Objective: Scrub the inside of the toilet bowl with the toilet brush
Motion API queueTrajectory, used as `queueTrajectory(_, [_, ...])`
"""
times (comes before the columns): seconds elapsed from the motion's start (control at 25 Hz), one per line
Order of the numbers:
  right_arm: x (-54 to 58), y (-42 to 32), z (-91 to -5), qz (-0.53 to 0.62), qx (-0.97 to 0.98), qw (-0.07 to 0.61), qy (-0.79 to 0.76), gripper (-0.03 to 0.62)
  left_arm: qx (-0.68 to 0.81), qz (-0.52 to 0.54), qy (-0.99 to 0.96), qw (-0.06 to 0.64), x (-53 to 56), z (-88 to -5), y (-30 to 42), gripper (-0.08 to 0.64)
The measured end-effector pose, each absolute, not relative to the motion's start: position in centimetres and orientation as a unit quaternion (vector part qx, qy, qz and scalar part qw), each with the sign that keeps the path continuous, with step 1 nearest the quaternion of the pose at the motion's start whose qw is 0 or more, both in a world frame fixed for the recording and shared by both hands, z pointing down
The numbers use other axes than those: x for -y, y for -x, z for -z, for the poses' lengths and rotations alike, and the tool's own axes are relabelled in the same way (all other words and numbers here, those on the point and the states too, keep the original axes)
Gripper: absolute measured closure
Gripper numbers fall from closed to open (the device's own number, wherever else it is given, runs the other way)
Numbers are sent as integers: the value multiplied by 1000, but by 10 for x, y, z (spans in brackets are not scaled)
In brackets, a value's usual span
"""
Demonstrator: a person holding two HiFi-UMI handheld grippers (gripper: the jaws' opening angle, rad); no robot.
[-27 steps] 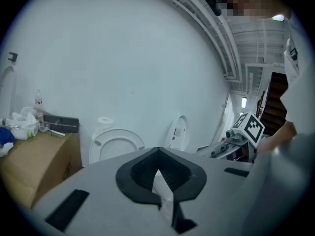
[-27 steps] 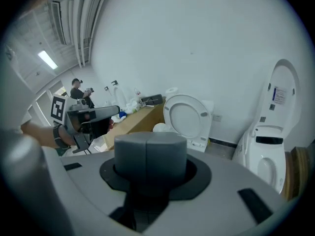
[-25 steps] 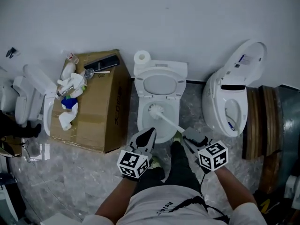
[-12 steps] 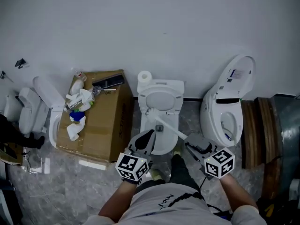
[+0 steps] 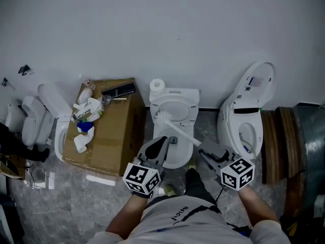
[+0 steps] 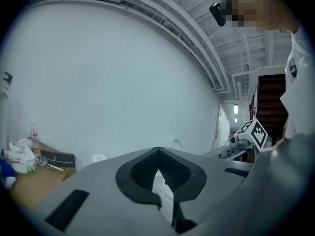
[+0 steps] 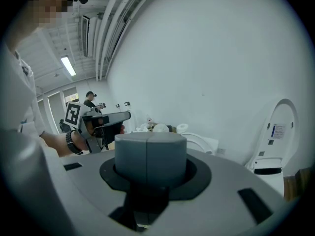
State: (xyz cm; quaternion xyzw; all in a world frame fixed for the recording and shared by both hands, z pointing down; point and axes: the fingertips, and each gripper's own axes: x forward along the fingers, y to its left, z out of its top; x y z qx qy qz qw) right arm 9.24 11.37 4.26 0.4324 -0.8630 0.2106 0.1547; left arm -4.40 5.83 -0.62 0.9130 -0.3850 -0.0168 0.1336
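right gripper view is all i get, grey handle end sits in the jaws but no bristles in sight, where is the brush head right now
observer: the head view shows the toilet brush with its bristles inside the toilet bowl, at the back left.
operator: ok, and the left hand-held gripper, is it holding anything
observer: no, the left hand-held gripper has its jaws together with nothing between them.
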Motion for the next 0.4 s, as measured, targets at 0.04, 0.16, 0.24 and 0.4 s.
queueTrajectory(0.04, [-112,-91,-42,-209,864,154,-432,434,386,18,-913,133,-58,7,45,552])
queueTrajectory(0.16, [-110,-86,-41,-205,867,154,-427,435,387,19,-913,130,-58,10,44,552])
queueTrajectory(0.24, [-108,-86,-41,-202,869,153,-425,435,388,18,-913,128,-59,10,42,552])
queueTrajectory(0.4, [-103,-84,-39,-197,871,156,-422,434,390,18,-912,124,-56,12,42,552])
